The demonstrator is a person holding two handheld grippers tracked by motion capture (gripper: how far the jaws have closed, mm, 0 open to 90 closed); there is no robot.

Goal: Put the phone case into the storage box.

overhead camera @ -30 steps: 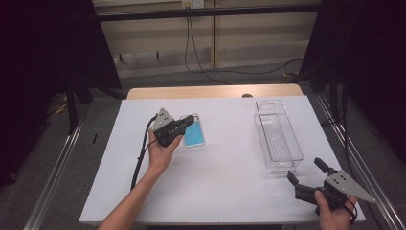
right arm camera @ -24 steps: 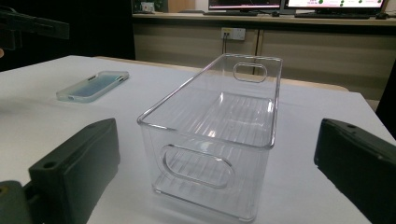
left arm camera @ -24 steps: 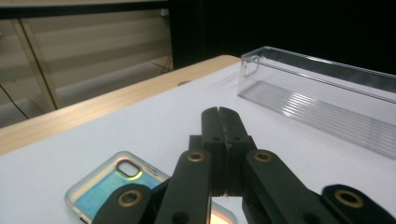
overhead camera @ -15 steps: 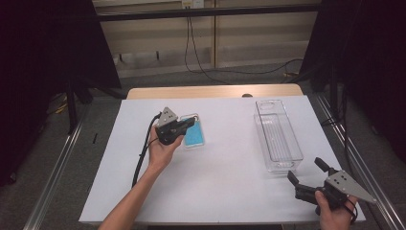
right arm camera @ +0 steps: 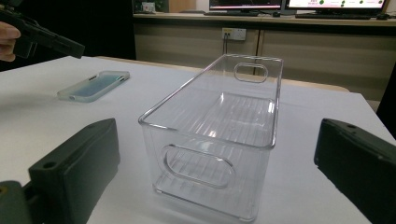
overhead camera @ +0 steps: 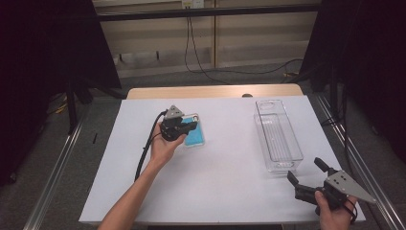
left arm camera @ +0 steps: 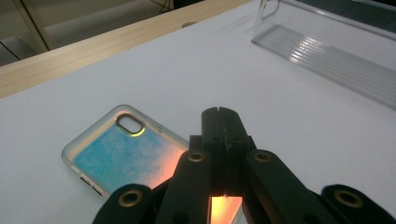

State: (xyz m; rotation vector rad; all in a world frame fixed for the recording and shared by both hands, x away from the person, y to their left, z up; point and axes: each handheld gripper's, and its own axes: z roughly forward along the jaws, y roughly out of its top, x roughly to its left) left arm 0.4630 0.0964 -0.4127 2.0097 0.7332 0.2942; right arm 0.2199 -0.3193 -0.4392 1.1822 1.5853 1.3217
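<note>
Hovering over phone case (left arm camera: 125,149), left tool (left arm camera: 219,114) closed empty; right tool (overhead camera: 306,178) wide open.

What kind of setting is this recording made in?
Most likely a lab recording station, not a home: a white-covered table edged by metal rails, black curtains at both sides, loose cables on the floor, and computer monitors on a bench behind.

The phone case (left arm camera: 123,151) is clear-rimmed with a mottled turquoise back that fades to orange at one end. The storage bin (right arm camera: 219,126) is colourless see-through plastic with a ribbed floor. Both grippers are black. The tabletop (overhead camera: 225,191) is white, edged with pale wood.
</note>
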